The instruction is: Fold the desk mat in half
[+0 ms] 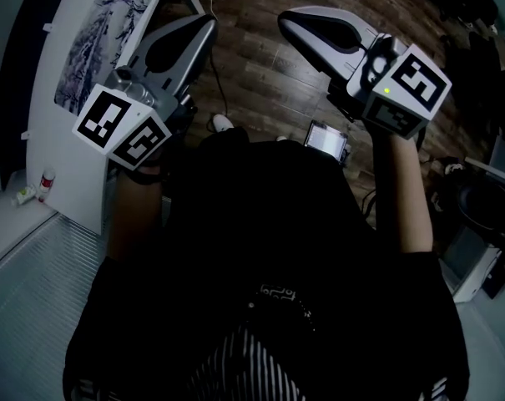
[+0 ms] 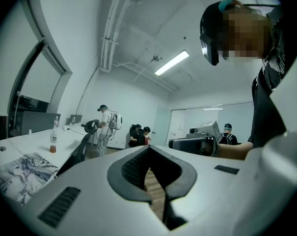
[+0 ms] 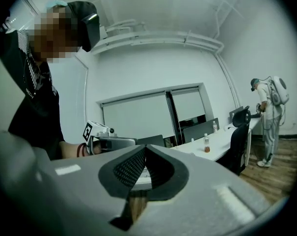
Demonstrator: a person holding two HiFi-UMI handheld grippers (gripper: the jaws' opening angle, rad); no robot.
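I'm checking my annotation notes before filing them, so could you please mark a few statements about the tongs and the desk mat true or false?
1. The right tongs are shut and empty. True.
2. The left tongs grip the desk mat. False: they are shut on nothing; the mat lies on the white desk.
3. Both tongs hang over the wooden floor. True.
4. A bottle stands on the mat. False: it stands on bare desk, beyond the mat.
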